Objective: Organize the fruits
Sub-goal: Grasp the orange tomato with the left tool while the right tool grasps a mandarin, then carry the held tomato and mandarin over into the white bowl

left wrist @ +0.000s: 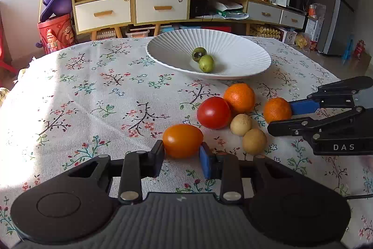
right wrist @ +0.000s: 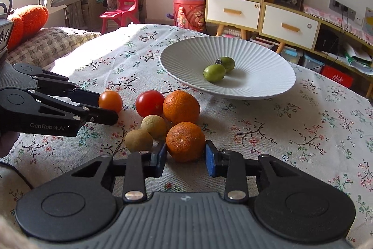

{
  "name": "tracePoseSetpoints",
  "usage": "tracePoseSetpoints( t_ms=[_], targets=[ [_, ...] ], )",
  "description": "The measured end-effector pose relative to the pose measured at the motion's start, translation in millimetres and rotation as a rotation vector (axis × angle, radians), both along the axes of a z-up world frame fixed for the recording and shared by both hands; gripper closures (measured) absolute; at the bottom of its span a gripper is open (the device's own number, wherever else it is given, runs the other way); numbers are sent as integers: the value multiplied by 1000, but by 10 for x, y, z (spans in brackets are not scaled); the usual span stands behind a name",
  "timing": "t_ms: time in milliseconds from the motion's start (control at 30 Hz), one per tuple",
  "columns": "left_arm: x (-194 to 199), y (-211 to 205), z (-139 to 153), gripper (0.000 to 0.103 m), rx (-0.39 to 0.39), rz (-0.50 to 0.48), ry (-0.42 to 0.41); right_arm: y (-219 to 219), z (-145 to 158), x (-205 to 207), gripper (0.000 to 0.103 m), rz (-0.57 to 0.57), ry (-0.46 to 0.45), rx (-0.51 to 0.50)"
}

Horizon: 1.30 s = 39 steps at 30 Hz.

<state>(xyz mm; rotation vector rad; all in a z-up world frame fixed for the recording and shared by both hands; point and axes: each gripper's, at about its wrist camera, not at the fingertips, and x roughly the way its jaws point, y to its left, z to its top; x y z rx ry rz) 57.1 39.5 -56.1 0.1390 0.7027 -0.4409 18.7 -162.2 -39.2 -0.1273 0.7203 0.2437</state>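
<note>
1. Left wrist view: orange tomato (left wrist: 182, 140) on the floral tablecloth (left wrist: 98, 95), pinched by the left gripper (left wrist: 182, 155).
2. Small mandarin (right wrist: 185, 141) beside two tan fruits (right wrist: 146, 132), clamped by the right gripper (right wrist: 185, 156).
3. White ribbed plate (left wrist: 244, 48) holds two green fruits (left wrist: 202, 59).

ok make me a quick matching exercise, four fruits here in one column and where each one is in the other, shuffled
Things:
1. orange tomato
2. small mandarin
3. green fruits
4. red tomato

Places:
A. in the white bowl
B. on the cloth, touching the big orange
C. between the left gripper's pads
D. between the right gripper's pads

Pairs: 1-C, 2-D, 3-A, 4-B
</note>
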Motion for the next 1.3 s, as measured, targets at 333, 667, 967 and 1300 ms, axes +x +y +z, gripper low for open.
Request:
tracePoseSetpoints(
  t_ms=[333,667,967,1300],
  targets=[
    [-10,37,67,87,-15,23,18,-117,85,-28,72,-35,-17,21],
    [-24,10,220,87,-32,19,12,-130,184,-34,72,-40,-30,34],
    [75,-86,394,87,-40,20,-10,-145,310,26,72,-52,-67,50],
    [250,-240,512,87,-35,10,-23,-168,403,145,72,-84,-94,57]
  ],
)
